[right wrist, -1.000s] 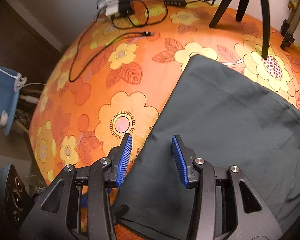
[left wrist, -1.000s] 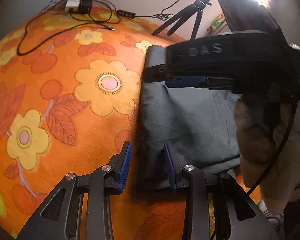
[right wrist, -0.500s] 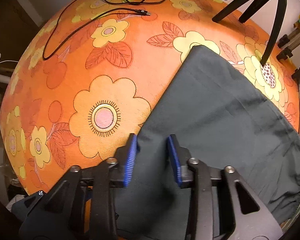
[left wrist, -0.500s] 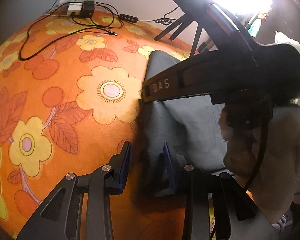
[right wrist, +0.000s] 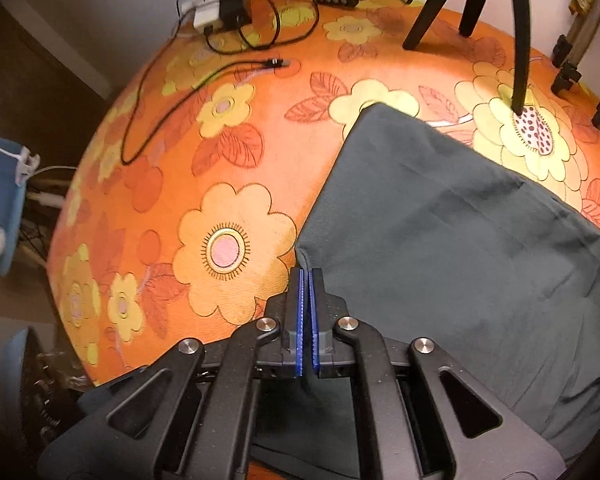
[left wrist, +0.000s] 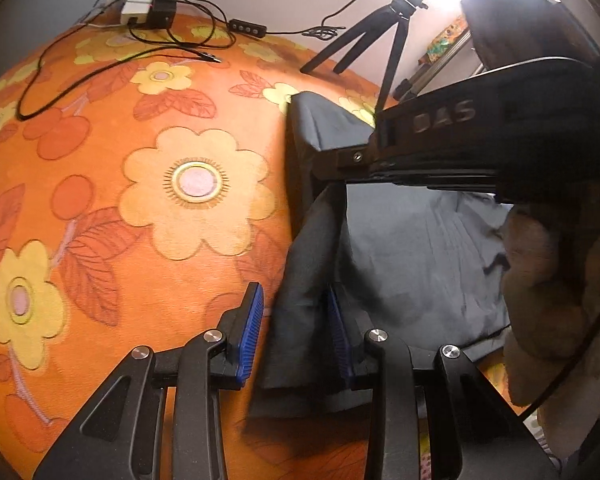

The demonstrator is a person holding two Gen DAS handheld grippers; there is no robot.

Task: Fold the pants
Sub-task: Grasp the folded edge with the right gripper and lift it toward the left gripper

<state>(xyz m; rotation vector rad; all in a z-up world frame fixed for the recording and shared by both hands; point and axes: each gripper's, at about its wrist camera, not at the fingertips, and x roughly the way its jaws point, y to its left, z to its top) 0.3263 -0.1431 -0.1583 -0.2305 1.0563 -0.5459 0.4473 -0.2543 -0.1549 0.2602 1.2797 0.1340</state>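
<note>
Pants [right wrist: 460,240] are on the counter [right wrist: 260,160], over at its right side. Power strip [right wrist: 220,4] and its tangle of cables [right wrist: 160,92] sit at the far edge, tripod [right wrist: 472,0] stands at the far right, just behind the pants.

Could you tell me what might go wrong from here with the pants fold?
The right tongs are shut on only the pants' edge, so it may slip out when lifted. The left tongs straddle a raised fold without pinching it, so that side could lag. The tripod stands close enough to snag.
</note>
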